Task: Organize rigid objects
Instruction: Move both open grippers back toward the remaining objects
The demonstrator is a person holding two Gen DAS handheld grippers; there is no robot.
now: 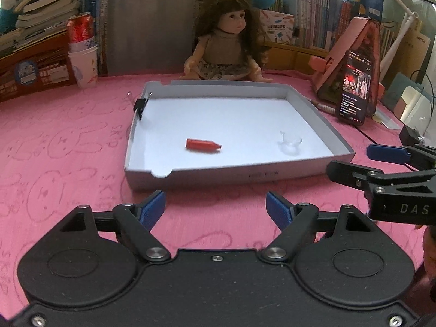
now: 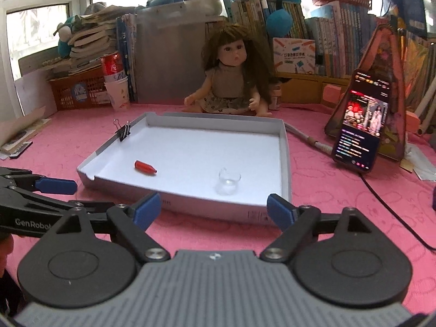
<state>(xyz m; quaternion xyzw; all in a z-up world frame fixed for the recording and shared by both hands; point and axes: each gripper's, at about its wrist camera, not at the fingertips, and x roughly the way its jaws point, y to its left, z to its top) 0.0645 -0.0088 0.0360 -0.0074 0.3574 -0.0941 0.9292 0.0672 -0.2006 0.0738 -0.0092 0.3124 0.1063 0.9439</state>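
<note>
A shallow grey tray [image 1: 313, 103] with a white floor lies on the pink table; it also shows in the right wrist view [image 2: 284, 158]. Inside it lie a red crayon-shaped piece [image 1: 203, 145] [image 2: 145, 166] and a small clear glass cup [image 1: 291, 142] [image 2: 229, 182]. A black binder clip [image 1: 141, 105] [image 2: 123, 132] is clipped on the tray's left wall. My left gripper [image 1: 215, 210] is open and empty, just in front of the tray's near wall. My right gripper [image 2: 214, 210] is open and empty, in front of the tray's near right corner.
A doll [image 1: 229, 46] sits behind the tray. A red can in a paper cup [image 1: 81, 51] stands at the back left. A lit phone [image 2: 359, 136] leans on a triangular stand at the right, with a cable trailing forward. Books line the back.
</note>
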